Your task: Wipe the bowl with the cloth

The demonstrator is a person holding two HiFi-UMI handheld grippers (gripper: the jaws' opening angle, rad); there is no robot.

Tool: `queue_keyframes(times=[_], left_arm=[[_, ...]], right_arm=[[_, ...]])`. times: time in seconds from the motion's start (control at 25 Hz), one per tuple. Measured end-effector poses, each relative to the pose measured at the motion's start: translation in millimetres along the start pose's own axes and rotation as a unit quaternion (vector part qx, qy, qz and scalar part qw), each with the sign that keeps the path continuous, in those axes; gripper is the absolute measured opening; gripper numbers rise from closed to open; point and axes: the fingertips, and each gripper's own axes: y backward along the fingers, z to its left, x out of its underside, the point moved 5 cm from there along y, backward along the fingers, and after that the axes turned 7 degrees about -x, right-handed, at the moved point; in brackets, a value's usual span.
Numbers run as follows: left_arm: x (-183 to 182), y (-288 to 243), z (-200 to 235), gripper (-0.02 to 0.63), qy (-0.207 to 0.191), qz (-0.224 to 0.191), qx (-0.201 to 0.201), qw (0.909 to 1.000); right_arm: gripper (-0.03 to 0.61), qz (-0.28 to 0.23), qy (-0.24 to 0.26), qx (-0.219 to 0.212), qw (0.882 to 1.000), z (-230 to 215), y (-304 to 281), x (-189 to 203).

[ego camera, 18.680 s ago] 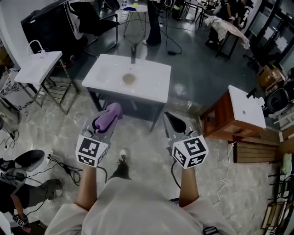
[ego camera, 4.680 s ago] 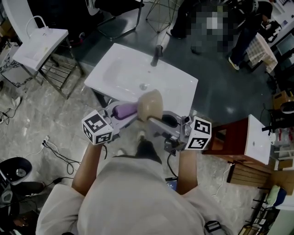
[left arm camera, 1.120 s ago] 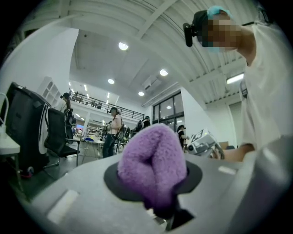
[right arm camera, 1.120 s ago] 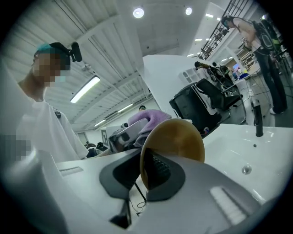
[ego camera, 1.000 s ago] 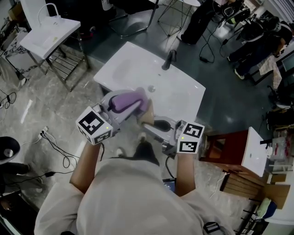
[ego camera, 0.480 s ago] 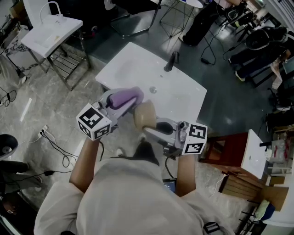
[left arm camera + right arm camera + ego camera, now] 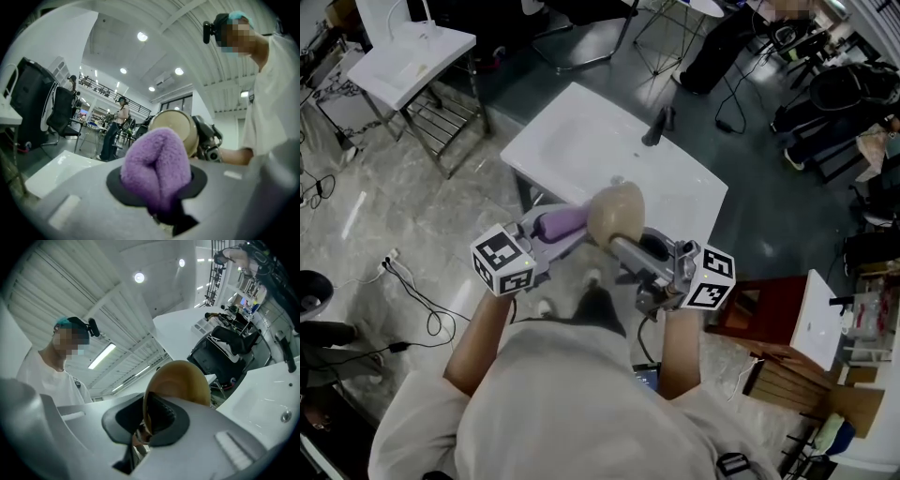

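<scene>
A tan bowl (image 7: 616, 214) is held up on edge in front of me, my right gripper (image 7: 630, 251) shut on its rim. In the right gripper view the bowl (image 7: 180, 380) stands between the jaws of the right gripper (image 7: 149, 420), one pad inside and one outside. My left gripper (image 7: 546, 228) is shut on a folded purple cloth (image 7: 560, 223). The cloth's tip lies next to the bowl's left side; I cannot tell whether they touch. In the left gripper view the cloth (image 7: 157, 164) bulges out of the left gripper (image 7: 159, 201), with the bowl (image 7: 174, 129) just behind it.
A white sink basin (image 7: 581, 150) with a dark faucet (image 7: 656, 127) stands below the grippers. Another white basin on a stand (image 7: 412, 52) is at the upper left. A wooden cabinet with a white top (image 7: 811, 319) is at the right. Cables lie on the floor (image 7: 412, 291).
The bowl has risen and shifted right in the head view. The cloth has dropped lower and now sits beside the bowl's left side instead of above it.
</scene>
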Motion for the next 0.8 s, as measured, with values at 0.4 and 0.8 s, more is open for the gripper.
queue_keyframes(times=[0.4,0.8], left_arm=[[-8.4,5.2,-9.6,0.107,-0.019,-0.006,-0.016,0.9997],[-36.1,6.2,-12.3,0.107,-0.135,0.0,-0.083,0.9873]], right_arm=[[0.014,0.033,0.03,0.157,0.987,-35.5,11.8,8.1],[0.015,0.111,0.045,0.129,0.984,-15.2,1.0,25.6]])
